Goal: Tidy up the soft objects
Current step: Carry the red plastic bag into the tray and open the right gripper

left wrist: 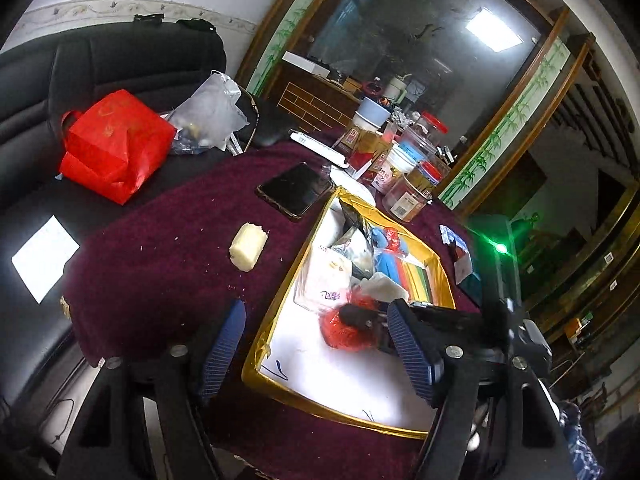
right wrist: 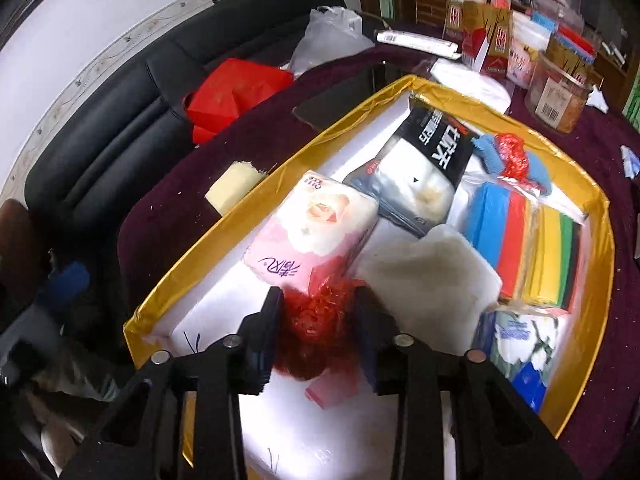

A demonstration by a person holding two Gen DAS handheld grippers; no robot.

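Observation:
A gold-rimmed white tray (right wrist: 168,276) on the maroon table holds soft things: a pink tissue pack (right wrist: 316,224), a black-and-white packet (right wrist: 424,168), a white sponge (right wrist: 432,280), coloured sponge packs (right wrist: 516,240). My right gripper (right wrist: 316,320) is shut on a red mesh scrubber (right wrist: 316,340) low over the tray's near part. In the left wrist view the scrubber (left wrist: 344,328) and the right gripper (left wrist: 360,316) show in the tray (left wrist: 280,292). My left gripper (left wrist: 316,340) is open and empty above the tray's near edge. A yellow sponge (left wrist: 248,246) lies on the cloth left of the tray.
A black phone (left wrist: 296,194) lies beyond the yellow sponge. Jars and boxes (left wrist: 400,160) crowd the table's far side. A red bag (left wrist: 116,148) and a clear plastic bag (left wrist: 212,108) sit on the black sofa at left.

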